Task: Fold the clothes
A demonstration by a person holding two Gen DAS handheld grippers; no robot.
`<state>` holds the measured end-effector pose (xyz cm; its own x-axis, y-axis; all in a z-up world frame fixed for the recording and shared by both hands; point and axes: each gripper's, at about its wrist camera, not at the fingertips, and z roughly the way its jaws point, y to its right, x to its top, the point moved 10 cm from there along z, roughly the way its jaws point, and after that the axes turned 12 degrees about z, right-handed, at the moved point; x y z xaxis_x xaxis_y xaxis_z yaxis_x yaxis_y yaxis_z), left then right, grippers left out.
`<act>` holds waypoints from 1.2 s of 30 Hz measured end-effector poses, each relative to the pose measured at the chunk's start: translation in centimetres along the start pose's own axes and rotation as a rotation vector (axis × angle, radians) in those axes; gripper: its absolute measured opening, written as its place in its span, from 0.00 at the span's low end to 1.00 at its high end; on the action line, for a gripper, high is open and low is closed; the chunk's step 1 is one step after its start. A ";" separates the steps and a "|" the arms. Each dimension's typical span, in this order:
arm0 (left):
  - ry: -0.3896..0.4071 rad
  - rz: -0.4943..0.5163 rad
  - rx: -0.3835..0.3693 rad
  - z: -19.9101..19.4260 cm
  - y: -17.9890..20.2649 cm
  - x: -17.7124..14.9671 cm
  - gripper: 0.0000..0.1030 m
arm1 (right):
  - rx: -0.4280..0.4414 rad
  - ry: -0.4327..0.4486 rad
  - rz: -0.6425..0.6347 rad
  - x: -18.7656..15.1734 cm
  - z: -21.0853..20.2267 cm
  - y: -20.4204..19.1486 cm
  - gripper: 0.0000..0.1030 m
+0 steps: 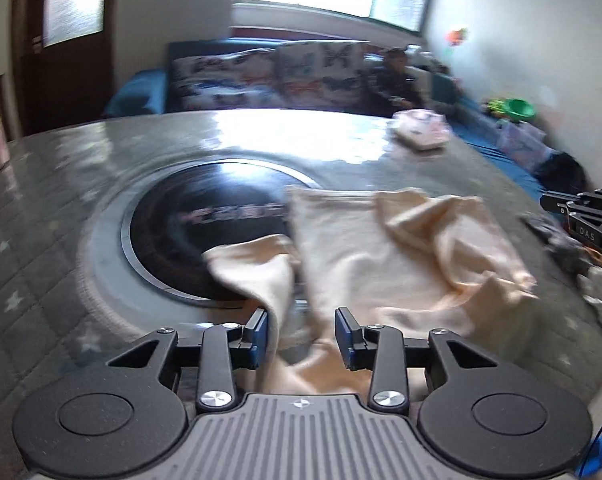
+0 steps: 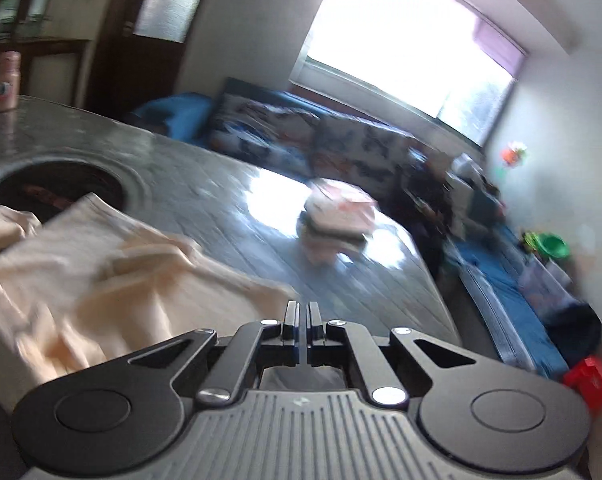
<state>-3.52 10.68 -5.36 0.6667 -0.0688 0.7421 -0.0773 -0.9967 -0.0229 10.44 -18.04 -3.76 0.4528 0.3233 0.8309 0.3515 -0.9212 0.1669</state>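
The cream garment [image 1: 381, 256] lies rumpled on the grey table [image 1: 81, 184], 1 corner draped over the black round plate [image 1: 205, 216] set into the tabletop. The left gripper [image 1: 301, 330] stands partly open, with a fold of the cloth running between its blue pads [image 1: 261, 334]; the left pad seems to brush it, but nothing is pinched. The right gripper [image 2: 302, 316] is closed, its 2 fingers together with nothing between them, just off the garment's near edge [image 2: 261, 292].

To do this step well, I'd say flatten the bunched sleeve [image 1: 421, 216] first, then take 2 corners cleanly, 1 layer each, and keep the cloth off the plate.

A folded stack [image 2: 337, 216] sits farther down the table. I see no basket or bin for clothes. A green bowl [image 2: 551, 245] sits by the sofa; its contents cannot be made out.
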 end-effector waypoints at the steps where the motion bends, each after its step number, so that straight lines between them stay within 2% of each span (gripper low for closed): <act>1: 0.005 0.014 -0.013 -0.1 0.6 0.2 0.40 | -0.008 -0.013 0.017 -0.4 -0.4 0.8 0.02; 2: 0.011 0.027 -0.026 -0.1 1.2 0.3 0.40 | -0.016 -0.025 0.033 -0.8 -0.8 1.7 0.03; 4: 0.022 0.054 -0.051 -0.2 2.5 0.6 0.41 | 0.023 -0.061 0.068 -1.4 -0.8 1.9 0.06; 6: 0.037 0.067 -0.033 -0.4 3.0 0.9 0.45 | 0.072 -0.075 0.110 -1.3 -0.3 1.2 0.11; 7: 0.038 0.062 -0.029 -0.5 2.9 0.9 0.47 | 0.101 -0.076 0.126 -1.2 0.0 0.4 0.19; 8: 0.034 0.046 -0.022 -0.5 2.5 0.8 0.47 | 0.130 -0.078 0.142 -1.0 0.4 -0.3 0.27; 12: -0.009 -0.034 0.048 -0.1 -0.8 -0.1 0.47 | 0.234 -0.079 0.161 0.2 2.5 -3.2 0.39; 14: -0.019 -0.075 0.055 0.0 -2.2 -0.5 0.51 | 0.283 -0.099 0.179 0.9 3.9 -5.0 0.51; 16: -0.016 -0.091 0.061 0.1 -2.9 -0.5 0.56 | 0.308 -0.120 0.188 1.2 5.7 -6.5 0.54; 18: -0.014 -0.103 0.068 0.5 -3.5 -0.4 0.60 | 0.318 -0.153 0.189 1.1 7.5 -7.9 0.54; 19: -0.020 -0.109 0.074 0.9 -3.8 -0.4 0.61 | 0.323 -0.171 0.190 0.9 8.2 -8.3 0.50; 21: -0.038 -0.116 0.066 2.0 -4.0 -0.5 0.61 | 0.335 -0.210 0.181 0.1 9.4 -9.2 0.37; 22: -0.047 -0.117 0.061 2.6 -4.0 -0.6 0.59 | 0.335 -0.215 0.173 -0.1 9.6 -9.4 0.22; 23: -0.055 -0.119 0.057 3.1 -4.1 -0.6 0.53 | 0.328 -0.216 0.152 -0.5 9.5 -9.5 0.13; 24: -0.062 -0.117 0.051 3.6 -4.1 -0.8 0.45 | 0.307 -0.197 0.138 -0.5 9.1 -9.2 0.11; 25: -0.069 -0.115 0.044 4.1 -4.1 -0.9 0.25 | 0.284 -0.174 0.123 -0.3 8.5 -8.6 0.07; 26: -0.071 -0.121 0.042 4.3 -4.3 -1.1 0.17 | 0.260 -0.151 0.108 -0.1 8.0 -8.1 0.05; 28: -0.066 -0.131 0.046 4.4 -4.7 -1.4 0.10 | 0.215 -0.104 0.092 0.1 6.4 -6.5 0.04; 33: -0.017 -0.140 0.111 1.9 -6.7 -1.7 0.08 | 0.010 0.016 0.040 0.0 0.9 0.1 0.03; 36: -0.004 -0.173 0.153 0.4 -8.4 -2.5 0.07 | -0.071 0.021 0.066 -1.2 -1.6 3.5 0.03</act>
<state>-4.29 19.17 -7.30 0.6636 0.1035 0.7409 0.1514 -0.9885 0.0025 9.82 -21.99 -3.37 0.4553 0.2578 0.8522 0.2622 -0.9535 0.1483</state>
